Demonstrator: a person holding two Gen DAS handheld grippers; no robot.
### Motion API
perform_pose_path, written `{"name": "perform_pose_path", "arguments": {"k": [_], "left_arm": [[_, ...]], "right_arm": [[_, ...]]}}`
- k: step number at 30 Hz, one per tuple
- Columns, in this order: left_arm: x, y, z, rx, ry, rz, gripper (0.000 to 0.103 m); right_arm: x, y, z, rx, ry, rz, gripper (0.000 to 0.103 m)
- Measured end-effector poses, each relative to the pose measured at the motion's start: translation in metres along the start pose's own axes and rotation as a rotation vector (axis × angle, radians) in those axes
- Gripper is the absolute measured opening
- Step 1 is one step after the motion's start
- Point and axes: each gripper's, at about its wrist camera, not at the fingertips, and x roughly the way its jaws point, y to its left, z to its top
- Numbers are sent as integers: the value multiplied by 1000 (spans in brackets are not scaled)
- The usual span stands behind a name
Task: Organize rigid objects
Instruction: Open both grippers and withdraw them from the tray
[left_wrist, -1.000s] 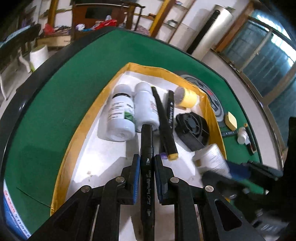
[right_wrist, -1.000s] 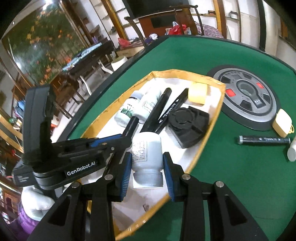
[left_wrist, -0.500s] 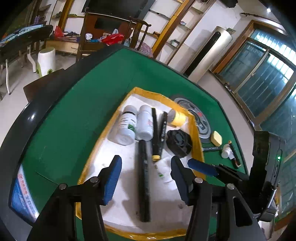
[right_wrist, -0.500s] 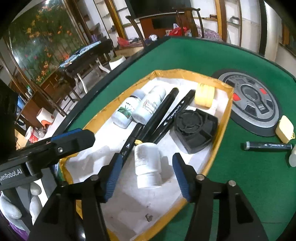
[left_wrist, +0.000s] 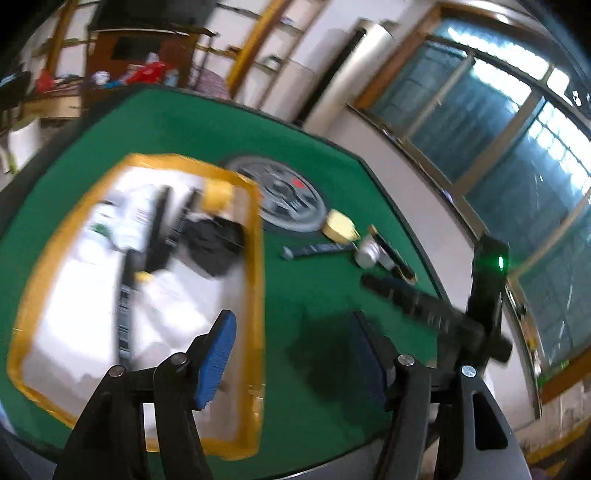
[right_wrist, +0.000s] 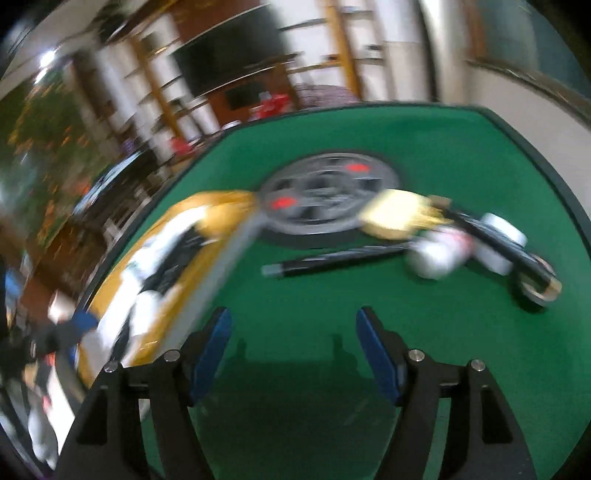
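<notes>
Both jaws have just been opening, nothing between them; left hand-held gripper (left_wrist: 290, 354) and right hand-held gripper (right_wrist: 293, 354) swung off yellow-rimmed white tray (left_wrist: 255, 280) | next: black marker pen (right_wrist: 332, 261) on green worktop (right_wrist: 424, 140), right of tray | light, stiff, may roll; pinch mid-barrel

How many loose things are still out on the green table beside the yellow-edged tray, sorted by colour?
Black: 2 (marker, gold-tipped pen)
Yellow: 1 (yellow block)
White: 1 (white bottle); blur could hide a second
Total: 4
</notes>
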Motion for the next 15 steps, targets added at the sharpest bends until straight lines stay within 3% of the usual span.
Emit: {"name": "perform_pose_path", "arguments": {"k": [4, 8, 11, 15], "left_arm": [[24, -22, -11, 44, 74, -15, 66], [42, -34, -18, 61, 128, -20, 66], [47, -40, -23, 71, 151, -22, 66], [43, -40, -27, 81, 158, -12, 66]], "right_arm": [[-15, -60, 10, 111, -42, -82, 69], [-14, -90, 33, 152, -68, -149, 69], [4, -97, 70, 165, -67, -157, 71], [64, -90, 125, 155, 15, -238, 74]]}}
